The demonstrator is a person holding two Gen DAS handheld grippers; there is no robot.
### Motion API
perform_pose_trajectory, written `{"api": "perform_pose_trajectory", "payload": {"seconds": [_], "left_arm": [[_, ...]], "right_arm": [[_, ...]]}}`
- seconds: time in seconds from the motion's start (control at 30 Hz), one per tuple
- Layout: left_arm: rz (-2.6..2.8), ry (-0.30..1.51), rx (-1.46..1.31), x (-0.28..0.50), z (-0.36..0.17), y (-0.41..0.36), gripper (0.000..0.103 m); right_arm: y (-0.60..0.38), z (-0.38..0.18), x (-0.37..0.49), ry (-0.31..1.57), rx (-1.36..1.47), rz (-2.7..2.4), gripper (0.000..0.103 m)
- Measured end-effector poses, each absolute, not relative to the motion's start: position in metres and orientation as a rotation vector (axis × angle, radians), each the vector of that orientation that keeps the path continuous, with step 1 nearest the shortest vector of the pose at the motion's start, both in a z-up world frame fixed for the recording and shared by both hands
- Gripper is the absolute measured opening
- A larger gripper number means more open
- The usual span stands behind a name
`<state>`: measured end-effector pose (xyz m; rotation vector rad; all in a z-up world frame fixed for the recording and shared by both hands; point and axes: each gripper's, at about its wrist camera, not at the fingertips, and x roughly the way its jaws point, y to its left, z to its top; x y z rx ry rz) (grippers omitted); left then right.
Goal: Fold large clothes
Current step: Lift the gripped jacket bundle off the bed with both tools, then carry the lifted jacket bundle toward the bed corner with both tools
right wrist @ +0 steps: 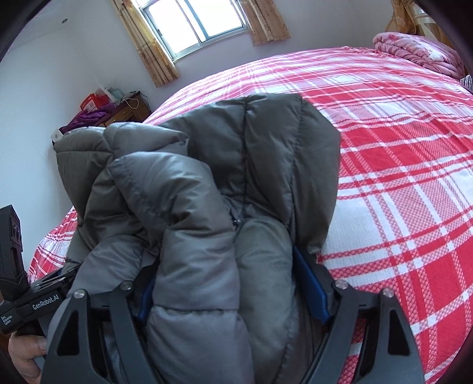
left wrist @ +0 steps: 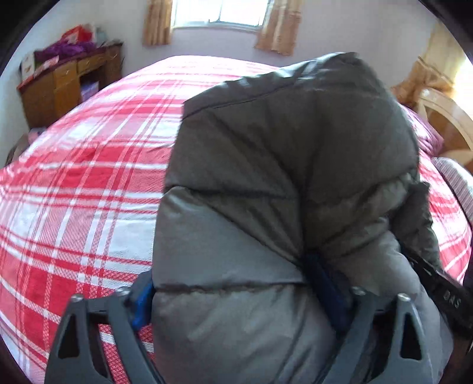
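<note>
A grey quilted puffer jacket is held up over a bed with a red and white plaid cover. My left gripper is shut on a thick bunch of the jacket, with padding bulging between its blue pads. My right gripper is shut on another thick bunch of the same jacket, which hangs forward over the bed. The left gripper's body and the hand holding it show at the left edge of the right wrist view.
A wooden desk with clutter stands at the far left wall. A window with tan curtains is behind the bed. A folded pink quilt lies at the bed's head. A wooden headboard is at the right.
</note>
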<state>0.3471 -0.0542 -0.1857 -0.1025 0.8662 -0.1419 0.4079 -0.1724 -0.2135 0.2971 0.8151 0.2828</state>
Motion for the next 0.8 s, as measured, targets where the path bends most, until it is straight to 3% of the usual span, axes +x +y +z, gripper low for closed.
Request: {"api": "perform_pose_trajectory", "payload": {"seconds": [0.07, 0.17, 0.23, 0.3, 0.37, 0.8], "left_arm": [[-0.147, 0.857, -0.08, 0.344, -0.183, -0.06, 0.077], [-0.156, 0.84, -0.042, 0.337, -0.177, -0.068, 0.063], [-0.141, 0.815, 0.021, 0.327, -0.167, -0.076, 0.043], [-0.134, 0.775, 0.08, 0.315, -0.156, -0.084, 0.032], [-0.123, 0.744, 0.123, 0.302, -0.144, -0.089, 0.029], [-0.109, 0.594, 0.104, 0.224, -0.072, -0.068, 0.026]], "right_arm": [[-0.175, -0.214, 0.405, 0.815, 0.298, 0.304, 0.059], [-0.178, -0.216, 0.402, 0.811, 0.325, 0.36, 0.043], [-0.18, -0.216, 0.403, 0.816, 0.346, 0.394, 0.034], [-0.182, -0.214, 0.4, 0.808, 0.359, 0.42, 0.028], [-0.186, -0.211, 0.395, 0.795, 0.377, 0.436, 0.023], [-0.18, -0.156, 0.333, 0.637, 0.445, 0.55, 0.016]]}}
